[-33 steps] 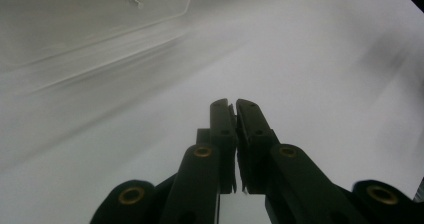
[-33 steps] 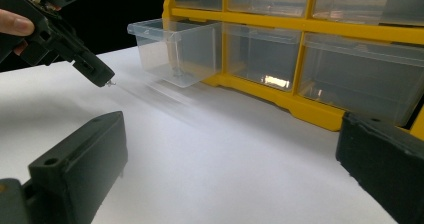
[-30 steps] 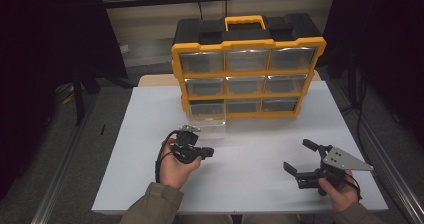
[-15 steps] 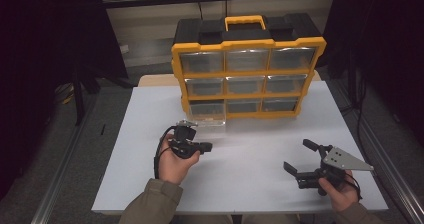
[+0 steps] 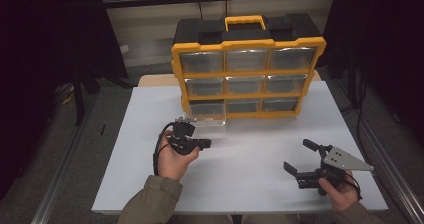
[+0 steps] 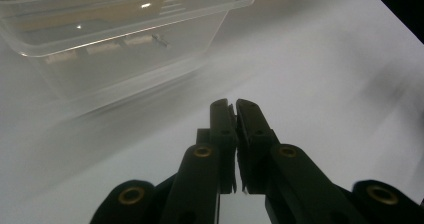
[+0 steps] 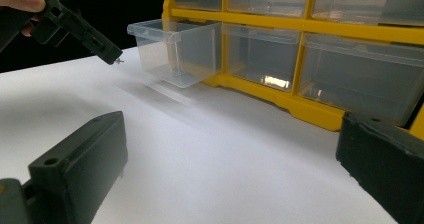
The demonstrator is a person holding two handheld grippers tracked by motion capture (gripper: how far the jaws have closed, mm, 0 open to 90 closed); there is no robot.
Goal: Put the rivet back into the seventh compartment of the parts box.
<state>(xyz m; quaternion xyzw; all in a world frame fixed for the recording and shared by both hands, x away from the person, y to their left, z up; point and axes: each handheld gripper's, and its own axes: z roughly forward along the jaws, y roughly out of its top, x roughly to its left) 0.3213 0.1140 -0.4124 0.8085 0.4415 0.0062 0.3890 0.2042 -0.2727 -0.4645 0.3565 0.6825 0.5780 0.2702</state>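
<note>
From above, my left gripper [image 5: 202,144] has drawn slightly back from the pulled-out clear drawer [image 5: 207,115]. Its own view shows the jaws clenched, perhaps pinching a tiny screw. My right gripper [image 7: 225,184] rests released, well right of the drawer.

We can read no text, label, brand or number anywhere. The faint raised marks on the clear drawer [image 6: 125,39] pulled out of the yellow organiser [image 5: 248,76] are too blurred for us to make out.
</note>
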